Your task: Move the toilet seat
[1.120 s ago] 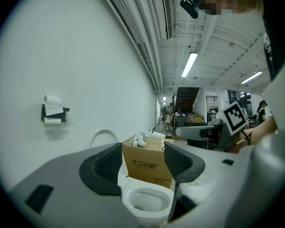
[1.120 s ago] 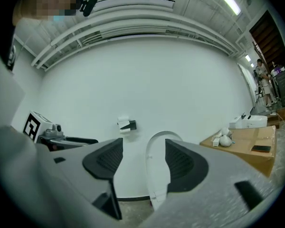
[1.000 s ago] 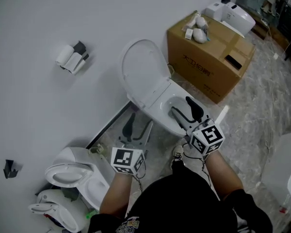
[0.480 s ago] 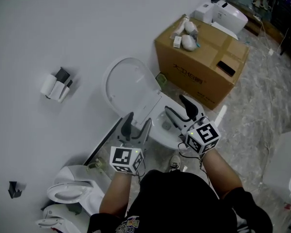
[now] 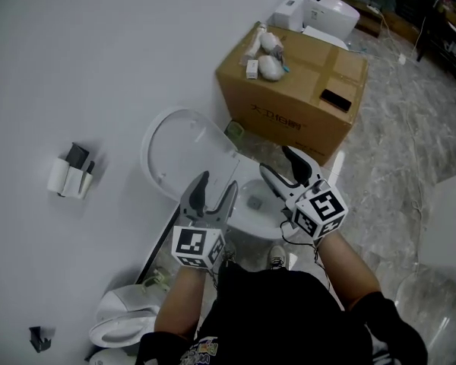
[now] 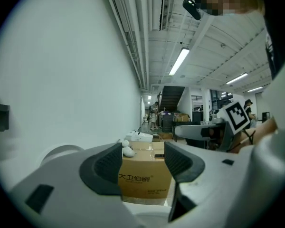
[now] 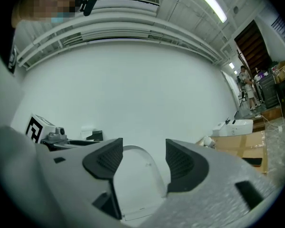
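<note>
White toilet seat (image 5: 184, 152) upright, untouched.

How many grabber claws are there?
2. The grey two-jaw left gripper is by the raised white toilet lid; the right gripper above the white bowl. None hidden.

Head view: steeply down from above onto raised toilet lid (image 5: 184, 152) and cardboard box (image 5: 292, 101). Left gripper view: low, level, past its jaws at that box, fairly near. Right gripper view: level, toward lid and wall (image 7: 133, 89). Common to all three: the box.
</note>
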`<state>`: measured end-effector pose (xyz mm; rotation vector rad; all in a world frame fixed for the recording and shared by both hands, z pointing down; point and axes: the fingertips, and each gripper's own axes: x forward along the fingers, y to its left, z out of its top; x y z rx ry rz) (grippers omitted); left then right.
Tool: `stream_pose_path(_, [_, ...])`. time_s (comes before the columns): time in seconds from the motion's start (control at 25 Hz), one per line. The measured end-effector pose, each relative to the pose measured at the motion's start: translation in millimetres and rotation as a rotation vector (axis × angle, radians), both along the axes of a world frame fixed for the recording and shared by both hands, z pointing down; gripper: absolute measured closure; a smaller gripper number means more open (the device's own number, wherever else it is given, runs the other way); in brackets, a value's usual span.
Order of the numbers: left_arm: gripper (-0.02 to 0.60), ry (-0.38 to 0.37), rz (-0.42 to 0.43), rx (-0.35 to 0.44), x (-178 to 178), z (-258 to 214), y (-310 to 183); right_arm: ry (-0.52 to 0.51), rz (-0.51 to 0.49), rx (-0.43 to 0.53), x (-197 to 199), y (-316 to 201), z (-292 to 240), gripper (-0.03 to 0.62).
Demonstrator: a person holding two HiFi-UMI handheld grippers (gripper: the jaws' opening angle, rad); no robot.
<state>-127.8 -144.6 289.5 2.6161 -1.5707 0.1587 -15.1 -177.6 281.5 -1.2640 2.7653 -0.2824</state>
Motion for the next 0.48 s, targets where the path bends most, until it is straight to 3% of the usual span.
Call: stream_pose_path(0.48, [0.326,0.011,0.267,-0.009,-17,5,-47,0.004,0.243,-0.031,-19,-28,7,0.299])
